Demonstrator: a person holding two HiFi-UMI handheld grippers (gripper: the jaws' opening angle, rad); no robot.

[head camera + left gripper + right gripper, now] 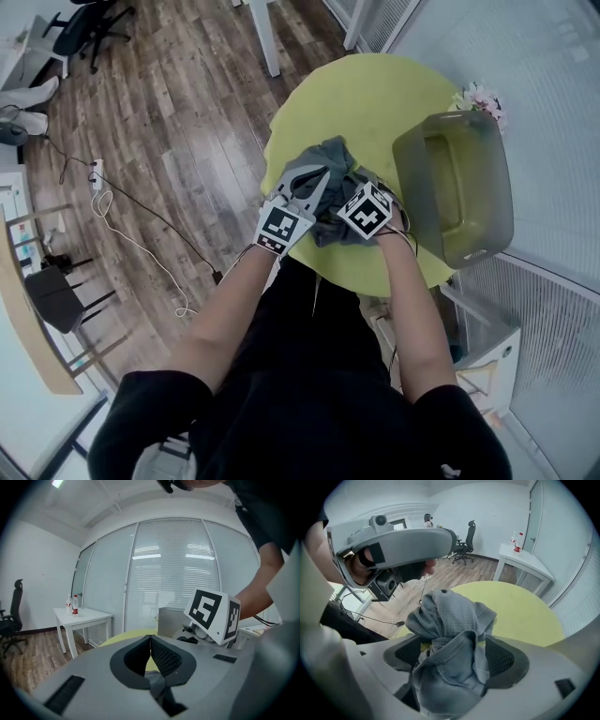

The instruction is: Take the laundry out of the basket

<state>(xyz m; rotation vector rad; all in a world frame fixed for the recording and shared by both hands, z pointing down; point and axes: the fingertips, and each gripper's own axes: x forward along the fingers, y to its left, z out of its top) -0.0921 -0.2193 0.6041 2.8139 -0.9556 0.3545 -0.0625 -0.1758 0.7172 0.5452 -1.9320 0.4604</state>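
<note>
While the left claw point(150, 641) was clenched, its tips together with nothing between them, it hung over the yellow-green tabletop point(375, 94). Just beside it the grey laundry point(335, 159) lay bunched on that tabletop. The right claw point(454, 656) was clamped on a wad of the same cloth. Farther right, the olive basket point(492, 178) stood at the tabletop's edge, apart from the laundry.

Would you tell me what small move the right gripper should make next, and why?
Probably open the right gripper and let go: the grey garment bunched between its jaws already lies on the yellow table, outside the basket, which looks empty.
</note>
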